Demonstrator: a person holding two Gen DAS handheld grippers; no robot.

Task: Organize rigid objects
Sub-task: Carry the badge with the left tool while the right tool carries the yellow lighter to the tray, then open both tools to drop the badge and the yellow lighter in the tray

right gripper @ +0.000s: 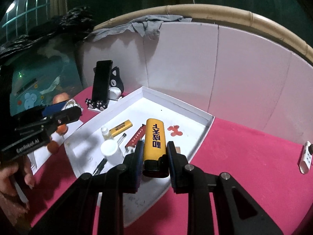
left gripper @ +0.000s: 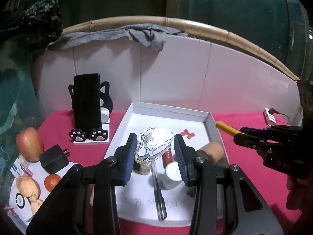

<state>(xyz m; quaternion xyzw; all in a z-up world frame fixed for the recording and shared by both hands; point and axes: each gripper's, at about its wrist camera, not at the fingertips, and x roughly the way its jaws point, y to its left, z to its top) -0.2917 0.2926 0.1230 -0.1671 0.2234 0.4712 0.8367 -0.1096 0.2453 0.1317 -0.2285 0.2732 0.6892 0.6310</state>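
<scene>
While left gripper [left gripper: 155, 146] pinches cat charm [left gripper: 153, 144] above white tray [left gripper: 213, 129], right gripper [right gripper: 153, 157] clamps yellow lighter [right gripper: 154, 139] over tray's near edge.

I see the tray [left gripper: 125, 121] at the middle of the desk [left gripper: 254, 129]. In it lie a pen [left gripper: 157, 188] at six o'clock, a cup [left gripper: 173, 171] just right of it, a small bottle [left gripper: 145, 168] at its left, and a cylinder [left gripper: 214, 150] at three. The phone stand [left gripper: 90, 105] sits outside at ten o'clock, an apple [left gripper: 29, 144] and charger [left gripper: 53, 158] further left at nine. An adapter [left gripper: 270, 116] lies at two.
</scene>
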